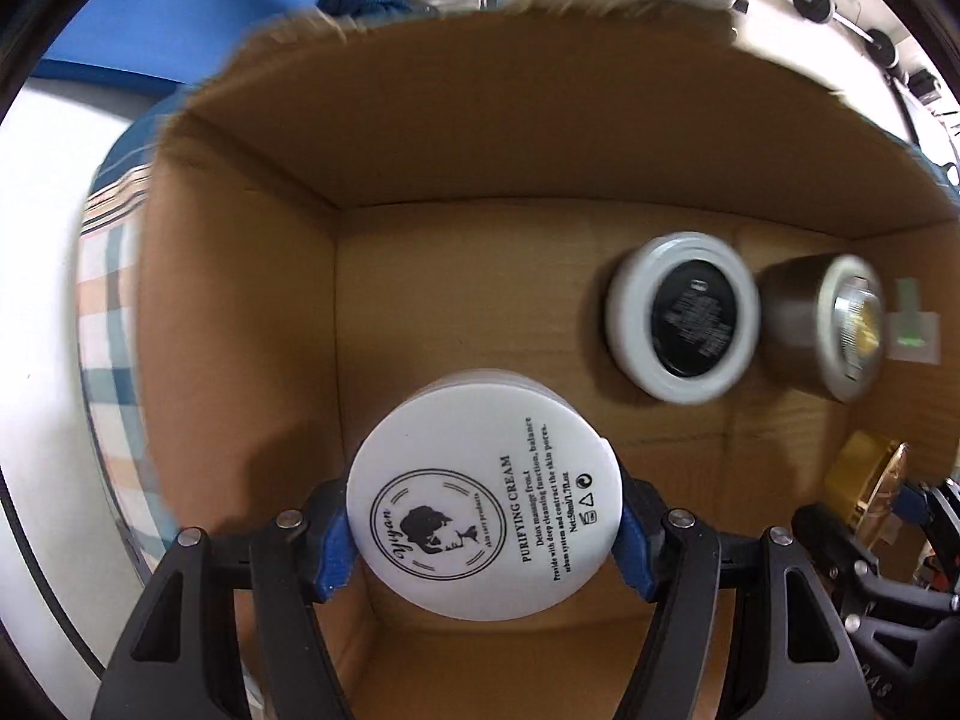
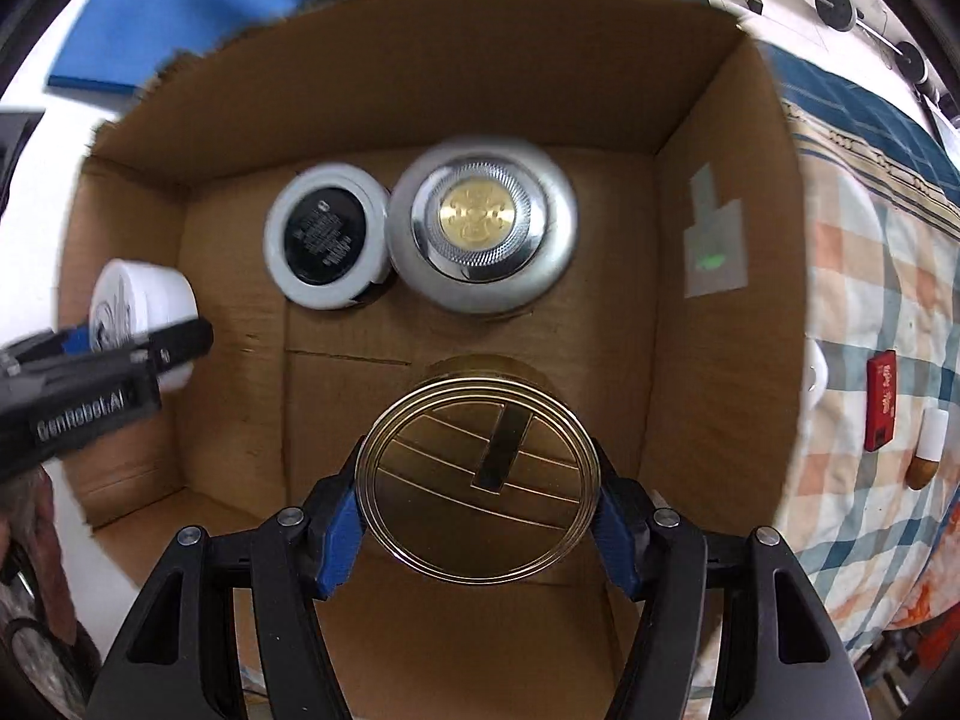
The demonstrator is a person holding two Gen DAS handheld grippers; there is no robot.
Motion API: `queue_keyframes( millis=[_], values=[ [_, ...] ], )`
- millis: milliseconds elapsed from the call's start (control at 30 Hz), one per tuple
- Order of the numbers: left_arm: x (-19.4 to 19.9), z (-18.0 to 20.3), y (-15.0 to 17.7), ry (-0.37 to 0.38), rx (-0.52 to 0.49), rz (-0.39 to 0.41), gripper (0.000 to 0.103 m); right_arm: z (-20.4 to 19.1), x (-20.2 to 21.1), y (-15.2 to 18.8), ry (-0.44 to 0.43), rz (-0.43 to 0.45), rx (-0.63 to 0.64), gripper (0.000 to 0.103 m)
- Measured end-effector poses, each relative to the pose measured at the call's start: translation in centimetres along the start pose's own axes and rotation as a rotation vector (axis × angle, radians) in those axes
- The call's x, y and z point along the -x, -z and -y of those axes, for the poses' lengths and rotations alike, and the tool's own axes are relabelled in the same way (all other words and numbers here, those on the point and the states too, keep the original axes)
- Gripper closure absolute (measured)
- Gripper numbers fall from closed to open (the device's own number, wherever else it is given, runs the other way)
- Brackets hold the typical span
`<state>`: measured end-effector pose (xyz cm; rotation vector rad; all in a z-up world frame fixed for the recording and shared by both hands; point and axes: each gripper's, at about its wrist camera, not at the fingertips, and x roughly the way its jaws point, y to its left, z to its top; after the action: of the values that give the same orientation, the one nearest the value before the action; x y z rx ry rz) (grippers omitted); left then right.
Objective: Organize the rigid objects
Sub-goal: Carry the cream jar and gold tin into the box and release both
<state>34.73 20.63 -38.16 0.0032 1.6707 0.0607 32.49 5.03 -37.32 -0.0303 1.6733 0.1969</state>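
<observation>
My left gripper (image 1: pixel 483 534) is shut on a white cream jar (image 1: pixel 480 504) labelled "Purifying Cream", held over the left side of an open cardboard box (image 1: pixel 252 312). My right gripper (image 2: pixel 477 510) is shut on a gold round jar (image 2: pixel 477 474), held over the box's near middle. On the box floor lie a white jar with a black lid (image 2: pixel 327 237) and a silver jar with a gold centre (image 2: pixel 480 222), side by side and touching. The left gripper with the white jar also shows in the right wrist view (image 2: pixel 144 324), at the left.
The box (image 2: pixel 720 360) sits on a checked cloth (image 2: pixel 888 312). A red packet (image 2: pixel 881 399) and a small white-and-brown object (image 2: pixel 927 450) lie on the cloth right of the box. A blue pad (image 2: pixel 162 18) lies behind the box.
</observation>
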Motion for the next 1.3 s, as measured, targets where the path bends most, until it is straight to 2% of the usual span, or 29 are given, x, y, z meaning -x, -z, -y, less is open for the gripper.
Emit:
queue_keyframes(
  millis=[300, 567, 633, 933, 1033, 1100, 1200, 1267, 1300],
  values=[
    [-3.6, 0.3, -1.4, 0.003, -0.033, -0.064, 0.036, -0.5, -3.9, -0.7, 0.089, -0.084, -0.022, 0.036],
    [-2.7, -0.4, 0.0, 0.035, -0.001, -0.092, 0.035, -0.6, -4.7, -0.8, 0.091, -0.114, -0.05, 0.035],
    [-2.0, -0.5, 0.5, 0.035, 0.004, -0.093, 0.031, -0.5, -4.4, -0.6, 0.091, -0.119, -0.047, 0.034],
    [3.3, -0.7, 3.8, 0.072, 0.032, -0.023, 0.006, -1.4, 0.2, 1.0, 0.055, -0.05, -0.022, 0.011],
    [5.4, -0.5, 5.4, 0.08, 0.039, 0.016, 0.0, -1.4, 2.3, 2.0, 0.06, -0.009, -0.013, 0.009],
    [6.8, 0.0, 6.7, 0.089, 0.041, 0.04, 0.0, -1.2, 3.7, 2.7, 0.051, 0.013, -0.014, 0.007],
    [8.8, 0.7, 8.1, 0.105, 0.054, 0.079, 0.0, -1.0, 5.6, 3.5, 0.024, 0.044, -0.016, 0.0],
    [10.0, 0.8, 6.9, 0.119, 0.056, 0.102, 0.0, -0.4, 6.7, 4.2, 0.014, 0.059, -0.011, 0.0],
    [10.5, 1.0, 7.7, 0.121, 0.05, 0.113, 0.0, -0.2, 7.4, 4.4, 0.014, 0.068, -0.009, 0.0]
  ],
)
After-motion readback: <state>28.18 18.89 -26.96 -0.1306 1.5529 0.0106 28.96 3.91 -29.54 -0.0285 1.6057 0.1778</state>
